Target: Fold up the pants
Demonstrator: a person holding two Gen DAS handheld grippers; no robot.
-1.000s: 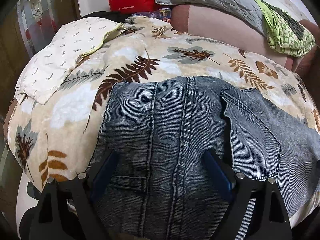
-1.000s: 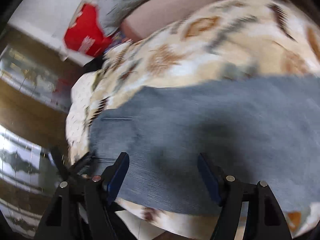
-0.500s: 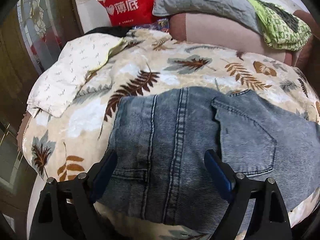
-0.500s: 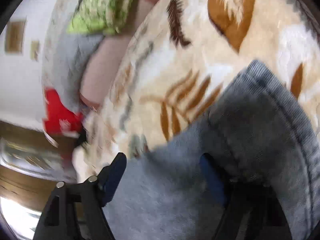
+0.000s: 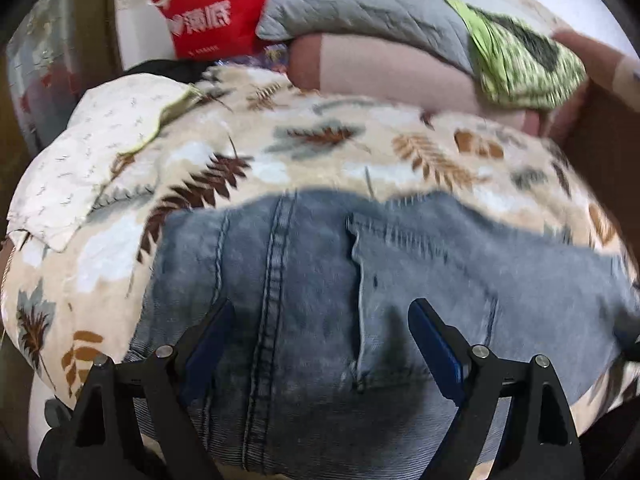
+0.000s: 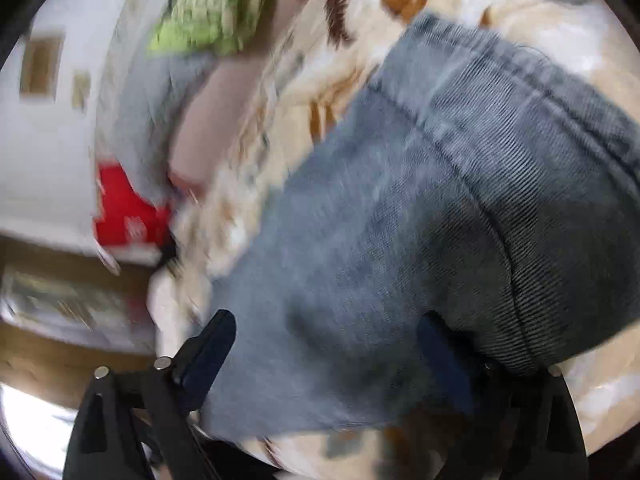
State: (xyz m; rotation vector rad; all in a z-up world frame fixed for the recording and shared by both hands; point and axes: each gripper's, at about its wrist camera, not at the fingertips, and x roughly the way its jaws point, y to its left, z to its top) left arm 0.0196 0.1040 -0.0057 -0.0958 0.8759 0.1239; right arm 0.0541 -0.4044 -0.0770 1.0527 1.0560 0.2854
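Note:
Grey-blue denim pants (image 5: 320, 288) lie spread on a leaf-patterned blanket (image 5: 280, 160). In the left wrist view I see the seat seam and a back pocket (image 5: 420, 280). My left gripper (image 5: 320, 328) is open, its fingers spread over the pants near the waist. In the right wrist view the pants (image 6: 400, 240) show a hem or fold edge at the upper right. My right gripper (image 6: 324, 344) is open and tilted; its right finger is partly hidden under the denim fold.
A white patterned pillow (image 5: 92, 152) lies at the left of the blanket. Behind are a red bag (image 5: 208, 16), a grey quilted cushion (image 5: 360, 4), a green patterned cloth (image 5: 520, 64) and a pink sofa edge (image 5: 380, 68).
The left gripper moved closer and lower over the pants. The right gripper swung from a level view to a tilted one and closed in on the pants' edge.

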